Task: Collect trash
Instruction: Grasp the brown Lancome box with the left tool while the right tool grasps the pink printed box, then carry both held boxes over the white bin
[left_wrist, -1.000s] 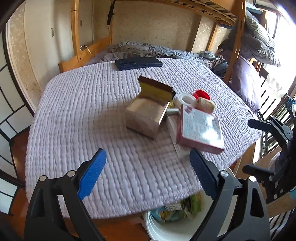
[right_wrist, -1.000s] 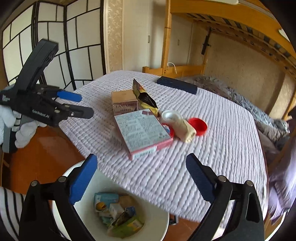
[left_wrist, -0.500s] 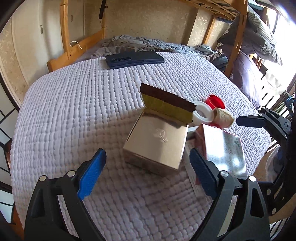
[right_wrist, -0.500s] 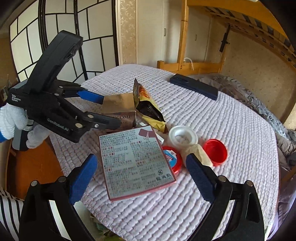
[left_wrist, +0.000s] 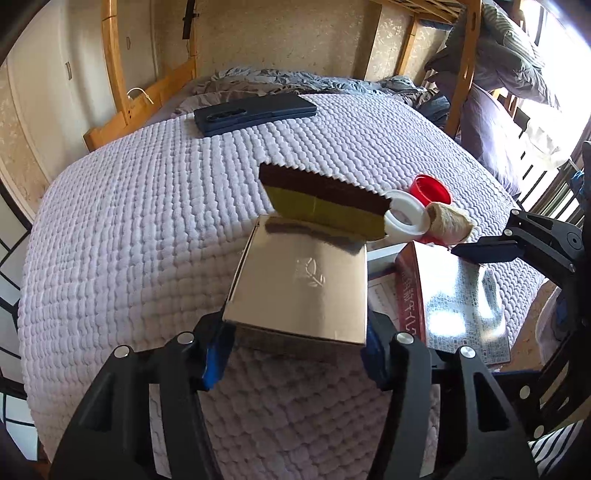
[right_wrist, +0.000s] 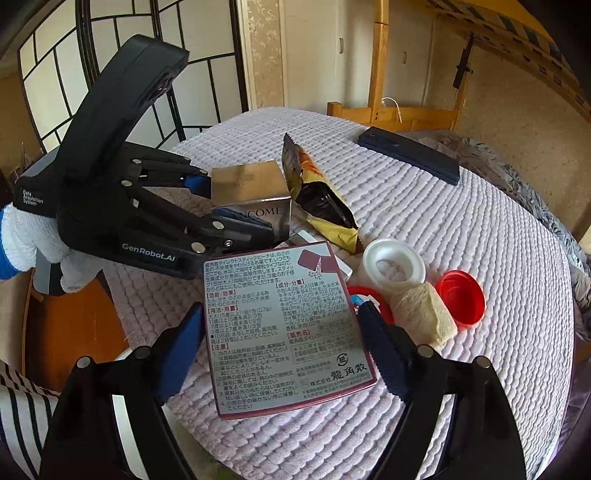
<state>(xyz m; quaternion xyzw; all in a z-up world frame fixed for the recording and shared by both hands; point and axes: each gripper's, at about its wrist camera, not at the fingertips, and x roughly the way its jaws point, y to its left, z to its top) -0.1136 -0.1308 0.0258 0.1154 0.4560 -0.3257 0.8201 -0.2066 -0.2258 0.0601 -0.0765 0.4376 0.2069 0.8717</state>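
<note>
A gold Lancome box (left_wrist: 301, 291) (right_wrist: 251, 194) lies on the quilted table. My left gripper (left_wrist: 295, 354) (right_wrist: 236, 205) has its blue pads against the box's two sides. A flat pink medicine box (right_wrist: 284, 332) (left_wrist: 450, 295) lies beside it, and my right gripper (right_wrist: 282, 350) stands around it with both pads at its edges. A yellow and brown snack wrapper (right_wrist: 321, 199) (left_wrist: 325, 199) leans behind the gold box. A white lid (right_wrist: 393, 264), a red cap (right_wrist: 461, 297) and a beige roll (right_wrist: 421, 317) lie to the right.
A dark blue case (left_wrist: 255, 112) (right_wrist: 408, 155) lies at the table's far side. A white bin's rim (right_wrist: 122, 417) shows below the table's near edge. A wooden bunk bed frame (left_wrist: 147, 92) and bedding stand behind. A folding screen (right_wrist: 55, 55) stands at the left.
Both grippers have moved forward onto the table and narrowed: the left around the gold box, the right around the pink box. The bin has dropped almost out of view.
</note>
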